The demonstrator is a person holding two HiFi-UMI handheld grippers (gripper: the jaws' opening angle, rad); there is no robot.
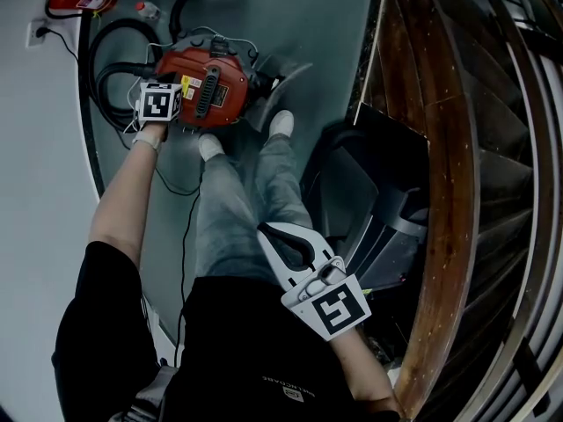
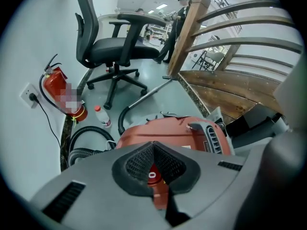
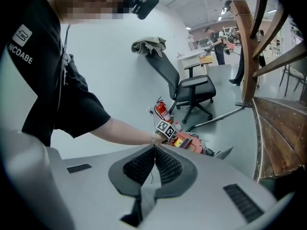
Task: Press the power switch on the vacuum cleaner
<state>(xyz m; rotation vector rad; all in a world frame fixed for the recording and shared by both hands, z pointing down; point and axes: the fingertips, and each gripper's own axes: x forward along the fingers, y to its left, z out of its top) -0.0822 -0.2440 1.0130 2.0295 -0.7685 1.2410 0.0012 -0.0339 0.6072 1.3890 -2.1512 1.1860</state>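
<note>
The red vacuum cleaner (image 1: 209, 84) lies on the grey floor in front of the person's feet. My left gripper (image 1: 176, 111) reaches down to its near left side, the marker cube above it. In the left gripper view the jaws are shut tip to tip, and the left gripper (image 2: 153, 148) sits right over the red power switch (image 2: 152, 175), which carries a white "0". The vacuum cleaner's red body (image 2: 177, 131) fills the space behind. My right gripper (image 1: 266, 233) hangs shut and holding nothing by the person's thigh, far from the vacuum cleaner (image 3: 188, 143).
A black hose (image 1: 110, 77) coils left of the vacuum. A fire extinguisher (image 2: 60, 87), a small bottle (image 2: 101, 116) and a wall socket (image 1: 37, 32) stand by the wall. An office chair (image 2: 112, 47) is beyond. A wooden stair railing (image 1: 457, 148) runs along the right.
</note>
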